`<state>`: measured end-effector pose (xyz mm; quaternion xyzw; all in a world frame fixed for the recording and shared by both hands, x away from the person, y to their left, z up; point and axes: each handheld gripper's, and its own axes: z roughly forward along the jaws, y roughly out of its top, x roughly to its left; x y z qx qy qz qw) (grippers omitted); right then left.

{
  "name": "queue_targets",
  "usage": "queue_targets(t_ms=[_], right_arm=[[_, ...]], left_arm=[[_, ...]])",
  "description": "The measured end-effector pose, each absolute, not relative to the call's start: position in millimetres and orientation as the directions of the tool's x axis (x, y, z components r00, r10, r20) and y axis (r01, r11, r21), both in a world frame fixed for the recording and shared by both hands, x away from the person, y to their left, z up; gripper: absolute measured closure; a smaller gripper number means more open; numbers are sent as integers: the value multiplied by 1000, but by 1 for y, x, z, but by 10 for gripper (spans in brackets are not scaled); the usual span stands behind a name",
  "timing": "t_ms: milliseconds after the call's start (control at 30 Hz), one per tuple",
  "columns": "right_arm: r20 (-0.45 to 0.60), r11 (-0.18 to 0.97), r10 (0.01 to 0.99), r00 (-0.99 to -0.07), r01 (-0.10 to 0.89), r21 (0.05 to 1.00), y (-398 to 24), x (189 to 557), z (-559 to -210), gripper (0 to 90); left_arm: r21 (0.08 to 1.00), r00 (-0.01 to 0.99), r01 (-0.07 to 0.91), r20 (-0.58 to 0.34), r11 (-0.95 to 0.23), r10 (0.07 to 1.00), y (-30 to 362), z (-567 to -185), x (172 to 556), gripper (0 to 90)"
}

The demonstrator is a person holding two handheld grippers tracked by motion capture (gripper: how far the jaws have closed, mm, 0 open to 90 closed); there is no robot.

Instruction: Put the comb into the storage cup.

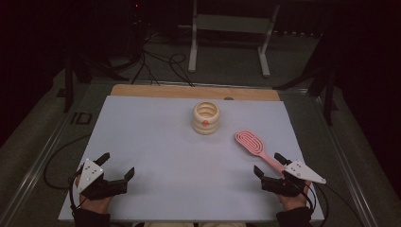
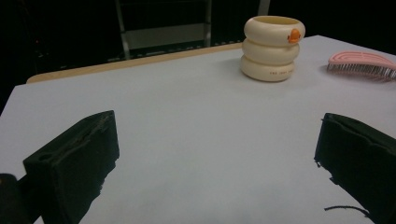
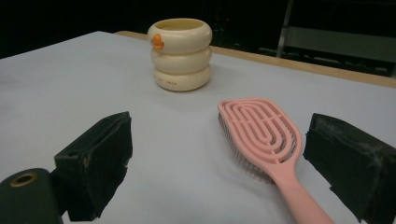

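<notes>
- Lying bristles-down at the right of the high view, the pink hairbrush looks light, stiff and smooth plastic; its slim handle, running between the spread jaws of the right claw, is probably the best place to grip.
- Left claw stands wide with nothing between its jaws, lower left of the worktop.
- Cream ringed cup, upper centre, upright; nothing shows inside it.

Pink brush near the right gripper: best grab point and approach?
Grip the brush by its thin handle, coming from the person's near side with the right gripper, whose open jaws already stand either side of it. The brush lies flat, bristles down, with the handle end nearest that gripper. The handle is narrow and straight, so the jaws likely close across it more easily than across the wide oval head.
</notes>
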<state>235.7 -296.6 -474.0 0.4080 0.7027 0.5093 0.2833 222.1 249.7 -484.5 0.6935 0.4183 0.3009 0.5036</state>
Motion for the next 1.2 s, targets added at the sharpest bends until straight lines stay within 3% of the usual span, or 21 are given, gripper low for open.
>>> queue_targets(t_ms=[433,833,1200], right_arm=[[21,172,880,-475,359,917,-300,248,-458,77],[-24,280,883,-469,483,830,-297,274,-432,86],[-72,355,874,-480,532,768,-292,294,-422,86]], left_arm=[[948,459,289,-15,-134,888,252,-487,224,6],[947,463,290,-15,-135,886,250,-488,224,5],[947,465,290,-13,-139,885,249,-488,224,5]])
